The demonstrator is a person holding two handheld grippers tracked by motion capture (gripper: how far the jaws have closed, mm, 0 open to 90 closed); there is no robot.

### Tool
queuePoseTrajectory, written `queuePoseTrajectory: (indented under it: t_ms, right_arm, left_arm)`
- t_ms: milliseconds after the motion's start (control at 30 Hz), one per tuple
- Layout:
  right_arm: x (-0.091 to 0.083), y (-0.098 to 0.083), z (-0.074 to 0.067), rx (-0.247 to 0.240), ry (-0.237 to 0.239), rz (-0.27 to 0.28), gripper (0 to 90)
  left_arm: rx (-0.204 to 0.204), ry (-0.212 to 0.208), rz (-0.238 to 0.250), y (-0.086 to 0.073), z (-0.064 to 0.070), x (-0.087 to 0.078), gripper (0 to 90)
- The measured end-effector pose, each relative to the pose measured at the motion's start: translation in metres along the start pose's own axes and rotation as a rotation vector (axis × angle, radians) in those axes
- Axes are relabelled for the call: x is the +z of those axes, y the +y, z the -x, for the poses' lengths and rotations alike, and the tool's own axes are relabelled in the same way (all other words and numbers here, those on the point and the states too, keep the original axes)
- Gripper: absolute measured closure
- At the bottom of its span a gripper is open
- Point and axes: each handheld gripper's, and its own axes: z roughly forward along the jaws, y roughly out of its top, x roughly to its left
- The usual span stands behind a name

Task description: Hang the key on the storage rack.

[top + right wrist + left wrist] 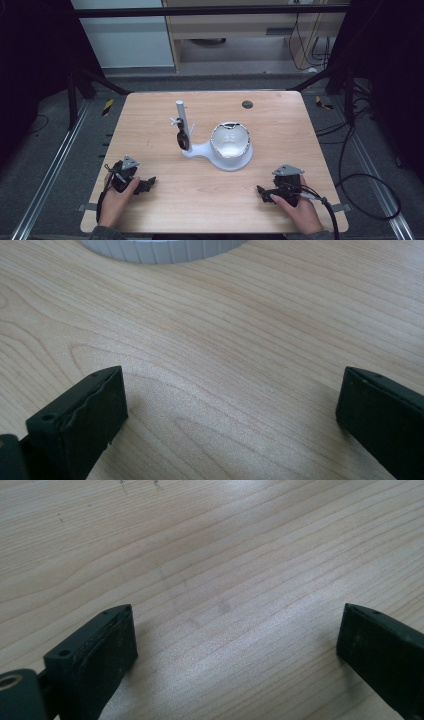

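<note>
**Wooden desk, both grippers parked near; the white stand lies beyond and between them**

Pale wood grain runs under both grippers at the near edge of the desk. The left gripper rests at the near left, held by the person's left hand, its jaws spread wide with nothing between them; in the left gripper view they frame bare wood. The right gripper sits at the near right under the right hand, jaws equally wide and empty, pointing in toward the middle of the desk.

Farther off, about midway across the desk, stands the white stand: a round base carrying a white bowl-like cup, with an arm running left to an upright white post. A small black piece hangs against that post, low down. The ribbed rim of the round base appears at the top of the right gripper view, so that gripper faces it and is, by my reading, the nearer to the cup. The post and its black piece lie nearer the left gripper, far and to its right. The stand's long axis runs left to right, so each hand would reach forward and inward.

A dark round spot marks the far desk.
</note>
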Motion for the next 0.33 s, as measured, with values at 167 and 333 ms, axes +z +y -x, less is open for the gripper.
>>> queuePoseTrajectory:
  t_ms: [167, 333]
  right_arm:
    - [0.0000, 0.0000, -0.0001, 0.000, 0.000, 0.000, 0.5]
    - [0.0002, 0.0000, -0.0002, -0.001, -0.003, 0.000, 0.4]
  left_arm:
    - [0.001, -0.005, 0.029, -0.0029, -0.0017, 0.0012, 0.3]
    - [-0.003, -0.003, 0.030, -0.0029, -0.0016, 0.0015, 0.0]
